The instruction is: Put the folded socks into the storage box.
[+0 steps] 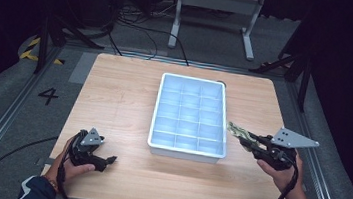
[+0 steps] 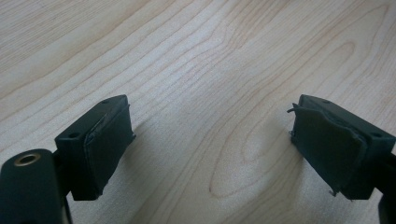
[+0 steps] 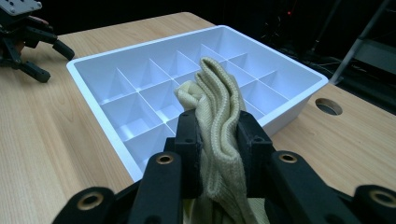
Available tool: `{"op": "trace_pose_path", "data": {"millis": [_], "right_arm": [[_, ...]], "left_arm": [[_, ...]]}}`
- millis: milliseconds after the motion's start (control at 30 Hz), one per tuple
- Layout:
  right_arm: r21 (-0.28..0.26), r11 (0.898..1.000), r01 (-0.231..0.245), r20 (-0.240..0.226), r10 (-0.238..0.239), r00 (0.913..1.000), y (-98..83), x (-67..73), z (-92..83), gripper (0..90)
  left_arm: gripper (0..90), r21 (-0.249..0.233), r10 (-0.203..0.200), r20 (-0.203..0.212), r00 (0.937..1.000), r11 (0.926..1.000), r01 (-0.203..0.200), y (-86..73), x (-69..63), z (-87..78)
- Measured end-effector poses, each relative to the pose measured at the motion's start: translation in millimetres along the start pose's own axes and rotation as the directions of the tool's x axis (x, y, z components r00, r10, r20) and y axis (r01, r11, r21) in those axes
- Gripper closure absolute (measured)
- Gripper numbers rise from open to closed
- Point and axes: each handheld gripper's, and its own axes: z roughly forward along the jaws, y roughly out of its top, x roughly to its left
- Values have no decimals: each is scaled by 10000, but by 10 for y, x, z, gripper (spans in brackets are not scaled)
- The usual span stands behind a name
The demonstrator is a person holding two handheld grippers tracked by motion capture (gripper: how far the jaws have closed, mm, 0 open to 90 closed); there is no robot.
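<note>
A big black number 4 is painted on the grey floor. It sits just to the left of the wooden table, near the table's far left corner. It is the only thing here that can be read. Yellow and black warning stripes are also on the floor, a bit farther back than the 4 and to its left, but they have no words on them.
</note>
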Motion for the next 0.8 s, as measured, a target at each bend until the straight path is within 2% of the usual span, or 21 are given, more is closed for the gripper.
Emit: {"op": "trace_pose_path", "data": {"millis": [333, 800], "right_arm": [[166, 9990, 423, -208, -419, 9989, 221, 2, 135, 738], [789, 9946, 677, -581, -632, 9963, 374, 8, 314, 738]], "left_arm": [[125, -1, -5, 0, 10000, 10000, 5, 0, -1, 0], [125, -4, -3, 0, 10000, 10000, 3, 0, 0, 0]]}}
